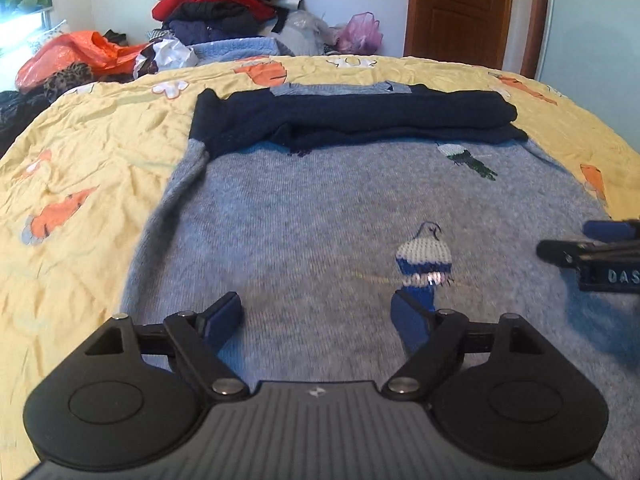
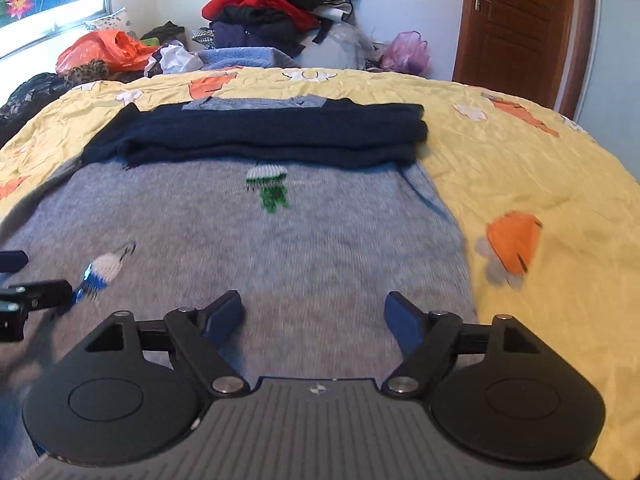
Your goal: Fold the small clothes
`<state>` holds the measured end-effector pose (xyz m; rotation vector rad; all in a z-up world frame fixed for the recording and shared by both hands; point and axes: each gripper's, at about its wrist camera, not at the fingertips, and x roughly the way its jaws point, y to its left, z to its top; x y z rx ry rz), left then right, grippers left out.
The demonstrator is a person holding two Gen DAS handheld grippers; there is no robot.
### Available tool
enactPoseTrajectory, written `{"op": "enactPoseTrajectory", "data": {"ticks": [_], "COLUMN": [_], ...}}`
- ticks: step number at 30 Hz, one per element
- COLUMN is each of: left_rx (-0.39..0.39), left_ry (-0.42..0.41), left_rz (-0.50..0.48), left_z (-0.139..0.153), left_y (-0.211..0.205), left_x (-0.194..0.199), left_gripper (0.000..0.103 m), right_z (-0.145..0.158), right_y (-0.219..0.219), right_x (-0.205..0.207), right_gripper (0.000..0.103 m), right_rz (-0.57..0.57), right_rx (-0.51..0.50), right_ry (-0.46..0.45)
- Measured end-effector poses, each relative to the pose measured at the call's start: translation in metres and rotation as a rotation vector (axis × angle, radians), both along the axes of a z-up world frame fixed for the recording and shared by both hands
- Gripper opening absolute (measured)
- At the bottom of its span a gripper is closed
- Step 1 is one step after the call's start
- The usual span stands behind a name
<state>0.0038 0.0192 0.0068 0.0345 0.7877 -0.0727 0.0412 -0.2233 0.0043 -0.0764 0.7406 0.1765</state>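
**Two open grippers over a half-folded sweater**

We see one small grey-blue knitted sweater (image 1: 300, 208) lying flat on a yellow bedspread (image 1: 92, 168) printed with orange carrots. We take the sweater as our landmark. Its two dark navy sleeves (image 1: 352, 120) are already folded across its far end, stacked one on the other just below the collar. Two knitted figures decorate the grey body: one with a green lower part (image 2: 269, 188) near the sleeves, one with a blue lower part (image 1: 424, 260) nearer its hem.

We hold two grippers, both above the near end of the sweater, pointing along it toward the sleeves. The left gripper (image 1: 318, 316) has its blue pads spread apart with nothing between them, only knit below. The right gripper (image 2: 314, 314) is likewise spread and empty, nearer the sweater's right edge. Each gripper's tip shows at the side of the other's view, so they sit side by side.

The sweater's long axis runs straight away from both grippers, hem nearest, collar farthest. We judge neither hand clearly nearer the hem; the next fold likely needs both, lifting the near end toward the sleeves.

Beyond the sweater's far end, past the bedspread, stands one heap of unfolded clothes (image 2: 276, 4).
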Motion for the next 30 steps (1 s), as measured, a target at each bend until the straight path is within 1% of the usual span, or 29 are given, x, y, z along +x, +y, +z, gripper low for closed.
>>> {"op": "enactPoseTrajectory", "data": {"ticks": [1,3,5,8,9,11,14,16,18,20,22,23,24,25,27,28,30], "left_rx": [0.0,0.004,0.022,0.017,0.024,0.025,0.023,0.017,0.009,-0.004,-0.004,-0.012,-0.021,-0.024,-0.018,-0.012,0.024], "left_ry": [0.002,0.003,-0.019,-0.032,-0.034,-0.016,0.011,0.018,0.02,0.036,0.064,0.064,0.048,0.026,0.001,0.012,0.051], "left_rz": [0.007,0.0,-0.015,-0.027,-0.036,-0.055,-0.092,-0.103,-0.106,-0.108,-0.12,-0.131,-0.147,-0.161,-0.172,-0.163,-0.141], "left_z": [0.0,0.0,-0.001,-0.002,-0.001,0.0,0.002,0.002,0.003,0.006,0.013,0.018,0.024,0.03,0.034,0.031,0.021], "left_y": [0.0,-0.003,-0.004,0.001,0.002,0.006,0.012,0.017,0.023,0.029,0.033,0.034,0.033,0.03,0.021,0.017,0.008], "left_x": [-0.009,-0.031,-0.057,-0.09,-0.098,-0.109,-0.124,-0.132,-0.138,-0.142,-0.143,-0.144,-0.145,-0.145,-0.142,-0.139,-0.135], "left_gripper": [0.086,0.089,0.09,0.09,0.09,0.09,0.09,0.09,0.09,0.09,0.09,0.09,0.09,0.09,0.09,0.09,0.09], "right_z": [-0.001,-0.003,-0.004,-0.005,-0.005,-0.005,-0.002,0.001,0.003,0.006,0.012,0.017,0.023,0.029,0.037,0.037,0.031], "right_y": [-0.002,-0.004,-0.006,-0.013,-0.018,-0.023,-0.032,-0.04,-0.048,-0.052,-0.055,-0.056,-0.055,-0.054,-0.045,-0.036,-0.014], "right_x": [-0.008,-0.026,-0.046,-0.075,-0.086,-0.104,-0.126,-0.139,-0.151,-0.159,-0.156,-0.154,-0.149,-0.146,-0.139,-0.136,-0.131], "right_gripper": [0.085,0.093,0.096,0.099,0.102,0.102,0.102,0.103,0.103,0.103,0.102,0.095,0.09,0.09,0.091,0.091,0.091], "right_rz": [0.001,0.014,0.039,0.065,0.07,0.1,0.137,0.169,0.209,0.239,0.251,0.243,0.222,0.202,0.219,0.24,0.274], "right_rx": [-0.002,-0.01,-0.012,-0.012,-0.004,-0.019,-0.023,-0.015,-0.031,-0.046,-0.043,-0.041,-0.032,-0.013,0.054,0.07,0.034], "right_ry": [0.001,-0.002,-0.003,0.0,-0.006,-0.006,0.023,0.05,0.071,0.095,0.157,0.174,0.167,0.149,0.121,0.114,0.114]}}
